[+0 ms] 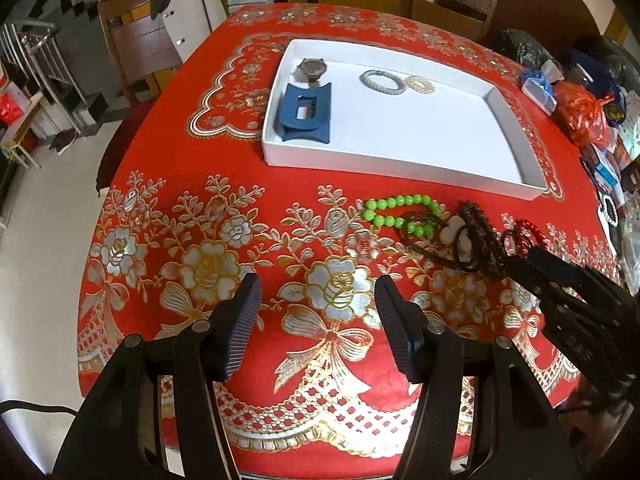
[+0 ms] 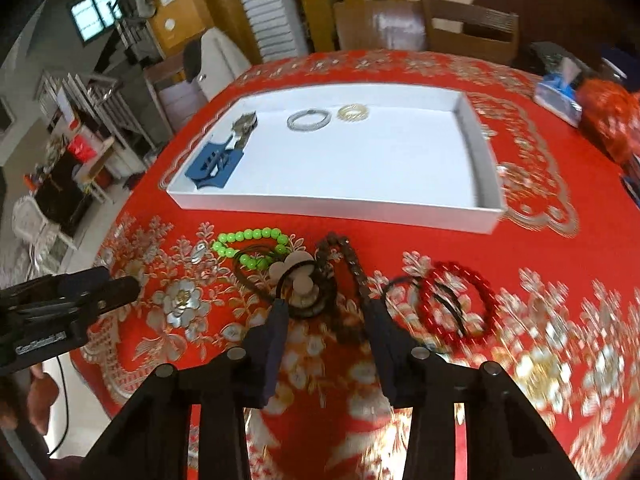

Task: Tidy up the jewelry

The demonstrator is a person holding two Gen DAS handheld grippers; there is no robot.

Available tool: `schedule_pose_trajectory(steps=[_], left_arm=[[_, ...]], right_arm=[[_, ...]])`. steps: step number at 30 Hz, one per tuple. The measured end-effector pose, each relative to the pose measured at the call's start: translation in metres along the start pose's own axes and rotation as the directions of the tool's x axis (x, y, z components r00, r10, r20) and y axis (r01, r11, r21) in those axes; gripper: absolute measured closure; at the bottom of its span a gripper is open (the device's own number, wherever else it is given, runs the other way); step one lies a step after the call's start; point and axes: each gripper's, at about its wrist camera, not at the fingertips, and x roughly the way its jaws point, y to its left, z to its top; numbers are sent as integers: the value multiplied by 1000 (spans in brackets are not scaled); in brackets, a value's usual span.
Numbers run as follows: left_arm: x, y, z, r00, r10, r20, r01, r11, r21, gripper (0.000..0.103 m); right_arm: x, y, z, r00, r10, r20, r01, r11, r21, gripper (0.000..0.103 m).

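Note:
A white tray (image 1: 400,172) on the red tablecloth holds a watch (image 1: 312,68), a blue holder (image 1: 306,114), a silver bracelet (image 1: 380,80) and a gold bracelet (image 1: 420,84). In front of it lie a green bead bracelet (image 2: 248,236), black cords with white discs (image 2: 296,276), a brown bead bracelet (image 2: 348,264) and a red bead bracelet (image 2: 456,300). My right gripper (image 2: 326,308) is down at the cloth, its jaws apart and straddling the black cords and the brown beads. My left gripper (image 1: 318,292) stands open over bare cloth, left of the pile, with nothing between its fingers.
Plastic bags and small boxes (image 1: 580,112) crowd the table's right side. Wooden chairs (image 1: 452,4) stand at the far edge and another chair (image 1: 140,52) at the left. The table's near edge (image 1: 320,468) drops off just below my grippers. A hand (image 2: 40,400) shows at lower left.

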Motion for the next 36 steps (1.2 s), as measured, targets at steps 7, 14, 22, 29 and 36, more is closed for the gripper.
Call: schedule_pose_trajectory(steps=[7,14,22,29,36], left_arm=[[10,17,10,1000,2,-30,-4,998,-67,44],[20,21,17,998,1,-60,-6,997,-83,44],[35,16,26,995,-30,-94,21,996,-92,44],[40,1,35,994,-51,-101,44,997,-65,44],[47,-7,38,991,-58,-118,52,997,-54,44]], right_arm=[[31,-6,11,998,20,-63,-21,1000,-15,79],[34,-15,12,995,79,-66,-77,997,25,95],[3,-28,13,993,115,-7,-114,990,84,95],[-12,-49,12,980,197,27,-199,961,192,95],[-12,-61,9,976,217,2,-212,954,213,95]])
